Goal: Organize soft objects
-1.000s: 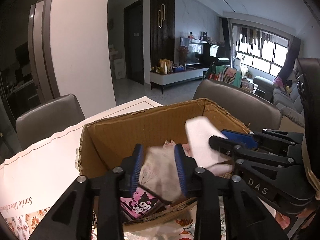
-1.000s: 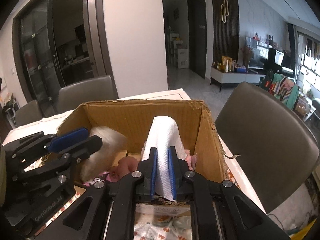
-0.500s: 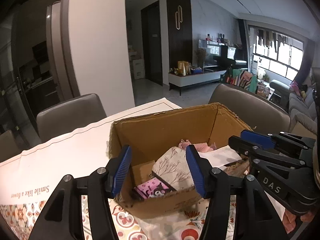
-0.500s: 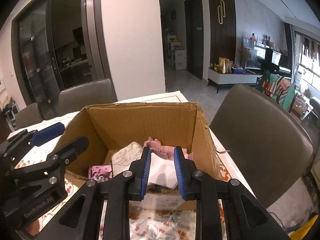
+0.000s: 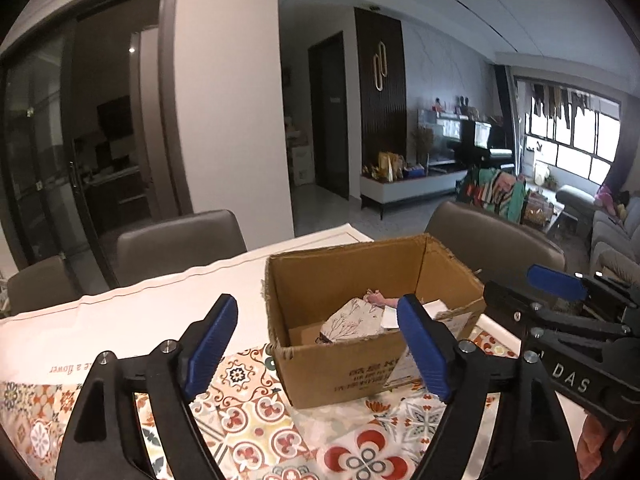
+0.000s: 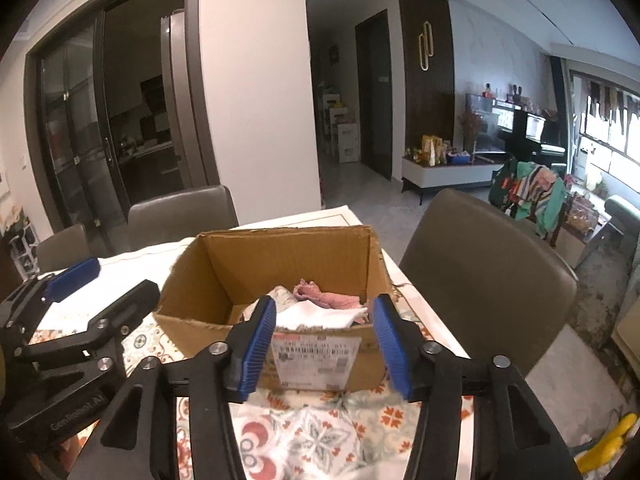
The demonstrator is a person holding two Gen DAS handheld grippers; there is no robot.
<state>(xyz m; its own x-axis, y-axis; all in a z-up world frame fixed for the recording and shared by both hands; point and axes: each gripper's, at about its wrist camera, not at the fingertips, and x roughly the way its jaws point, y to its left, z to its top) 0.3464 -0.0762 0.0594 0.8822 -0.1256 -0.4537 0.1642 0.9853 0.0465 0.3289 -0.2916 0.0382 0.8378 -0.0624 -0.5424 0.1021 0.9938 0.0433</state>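
Note:
An open cardboard box [image 5: 344,276] [image 6: 288,256] stands on the patterned tablecloth. Inside lie a twig-printed cloth [image 5: 352,322] [image 6: 280,294], a pink cloth [image 5: 380,300] [image 6: 324,296] and a white folded cloth [image 5: 434,306] [image 6: 320,314]. My left gripper [image 5: 316,344] hovers short of the box's near left side, its jaws opening with nothing between the blue pads. My right gripper [image 6: 326,344] hangs in front of the box's labelled wall, jaws opening too, nothing held. Each gripper shows in the other's view: the right gripper [image 5: 524,296], the left gripper [image 6: 104,286].
Grey-brown chairs [image 5: 180,240] [image 6: 488,264] stand around the table. A white cover [image 5: 120,320] lies beyond the tiled-pattern tablecloth [image 5: 248,412]. A yellow object [image 6: 612,436] sits low at the right edge. The living room lies behind.
Both grippers let go of their cloths, the printed one and the white one, which now lie in the box. Both jaws widened and both grippers drew back and up from the box.

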